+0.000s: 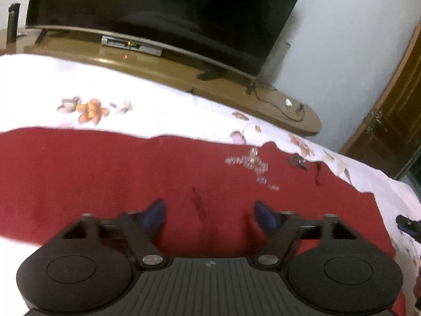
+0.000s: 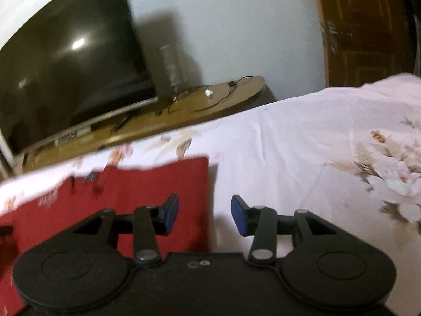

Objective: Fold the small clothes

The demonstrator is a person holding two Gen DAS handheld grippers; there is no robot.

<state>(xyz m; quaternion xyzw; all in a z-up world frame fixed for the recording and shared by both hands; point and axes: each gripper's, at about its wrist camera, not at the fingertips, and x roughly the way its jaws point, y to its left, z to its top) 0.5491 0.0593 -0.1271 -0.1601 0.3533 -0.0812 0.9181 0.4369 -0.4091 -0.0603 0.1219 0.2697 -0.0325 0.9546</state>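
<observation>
i take the red garment (image 1: 131, 173) as my landmark: it lies spread flat on the flowered bedsheet (image 1: 158, 105), its far edge running across toward the tv (image 1: 158, 8) on its wooden table (image 1: 163, 65). a pale printed design (image 1: 247, 162) sits on the cloth toward its right side.

my left gripper (image 1: 209, 214) hangs low over the near middle of the garment, jaws wide apart with nothing between them; a small wrinkle in the cloth runs just ahead of the gap. my right gripper (image 2: 205, 214) is at the garment's (image 2: 131, 192) right edge, also wide and empty, with one blue pad (image 2: 171, 213) over red cloth and the other over bare bedsheet (image 2: 302, 144), so the edge passes between them. in the left view that gripper shows only as a dark tip (image 1: 407, 225) just off the garment's right side.

i judge the fold has not begun and this is the moment of taking hold. to do it well, i'd lower the right gripper until the edge sits deep between the pads, pinching only the garment and not the sheet under it. the left should shift from the middle toward an edge or corner, since a grip mid-cloth will bunch it. both views are blurred, so i can't tell how many layers lie at that edge.
</observation>
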